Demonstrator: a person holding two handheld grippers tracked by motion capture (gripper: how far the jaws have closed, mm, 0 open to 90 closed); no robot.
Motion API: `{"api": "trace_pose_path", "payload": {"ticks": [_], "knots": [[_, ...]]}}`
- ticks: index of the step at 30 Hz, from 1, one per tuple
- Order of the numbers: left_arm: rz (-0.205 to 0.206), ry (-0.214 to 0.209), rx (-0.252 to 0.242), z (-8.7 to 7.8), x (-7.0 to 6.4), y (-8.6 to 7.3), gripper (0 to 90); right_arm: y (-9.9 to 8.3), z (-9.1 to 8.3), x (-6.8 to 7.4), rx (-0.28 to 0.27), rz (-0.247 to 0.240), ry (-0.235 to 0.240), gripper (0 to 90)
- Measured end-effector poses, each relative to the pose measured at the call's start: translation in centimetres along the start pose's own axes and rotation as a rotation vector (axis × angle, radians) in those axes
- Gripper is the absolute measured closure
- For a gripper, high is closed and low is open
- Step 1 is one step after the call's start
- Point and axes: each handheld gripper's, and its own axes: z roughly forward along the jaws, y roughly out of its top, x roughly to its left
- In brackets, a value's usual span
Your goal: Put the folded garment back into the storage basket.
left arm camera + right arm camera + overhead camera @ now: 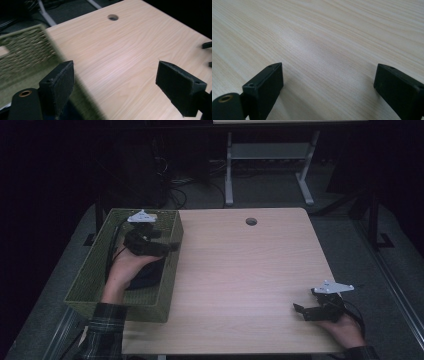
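Right now my left gripper (172, 246), jaws spread and empty, hangs over the green woven rectangular basket (85, 280) at the light wooden table's (240, 270) left edge. Basket looks light and slightly flexible, so I'd pinch its near-side rim wall. Right gripper (300, 310) sits spread, empty, well apart.

A basket (100, 270) sits on the surface's (240, 270) left edge with the left gripper (172, 246) at its right wall; the right gripper (299, 310) rests at the near right corner.
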Motion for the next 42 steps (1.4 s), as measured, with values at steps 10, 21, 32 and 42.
{"api": "trace_pose_path", "payload": {"ticks": [10,21,32,42], "knots": [[0.049,-0.067,-0.007,3.5,-4.1,0.1,14.7,0.0,0.0,0.0,0.000,0.000,0.000,8.5],[0.114,-0.111,0.022,7.2,-7.7,-1.3,14.7,0.0,0.0,0.0,0.000,0.000,0.000,8.5],[0.148,-0.121,0.074,9.7,-9.3,-3.6,14.7,0.0,0.0,0.0,0.000,0.000,0.000,8.5],[0.189,-0.116,0.132,11.6,-10.4,-6.3,14.7,0.0,0.0,0.0,0.000,0.000,0.000,8.5]]}}
